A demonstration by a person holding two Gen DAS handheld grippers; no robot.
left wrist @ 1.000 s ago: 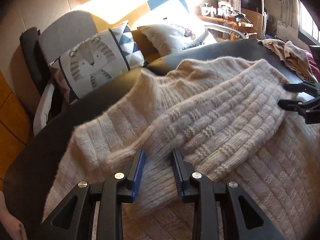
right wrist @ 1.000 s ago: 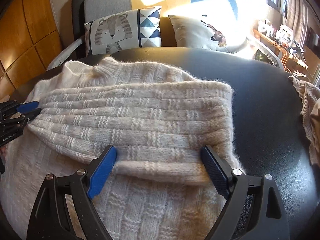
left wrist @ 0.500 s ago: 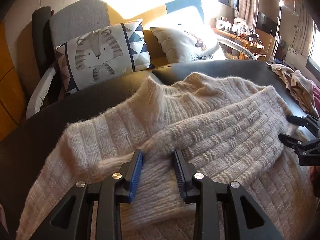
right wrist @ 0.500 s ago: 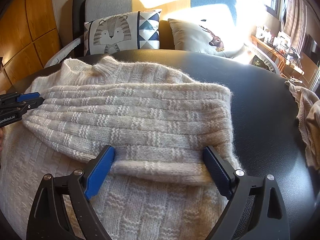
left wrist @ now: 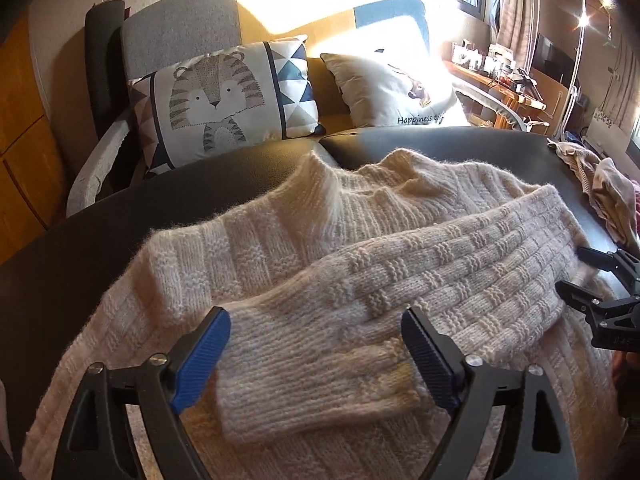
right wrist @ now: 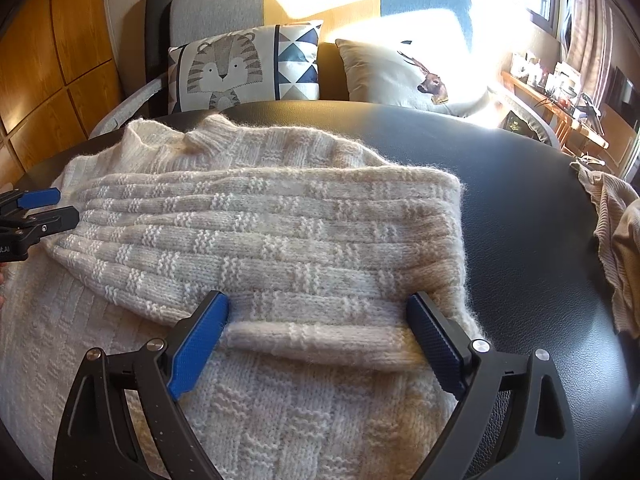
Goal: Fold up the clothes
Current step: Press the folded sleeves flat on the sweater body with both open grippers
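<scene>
Sweater (left wrist: 360,288): cream knit, flat on black table (right wrist: 520,200), sleeve folded across the body.
Left gripper (left wrist: 316,354): jaws just opened wide; cuff lies loose between them.
Right gripper (right wrist: 318,338): spread wide, sleeve fold between fingers, ungripped.

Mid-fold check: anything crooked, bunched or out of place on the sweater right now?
One thing: the folded sleeve lies slanted across the sweater body, its cuff angled rather than square. Other clothes sit heaped at the black surface's edge. No damage visible.
</scene>
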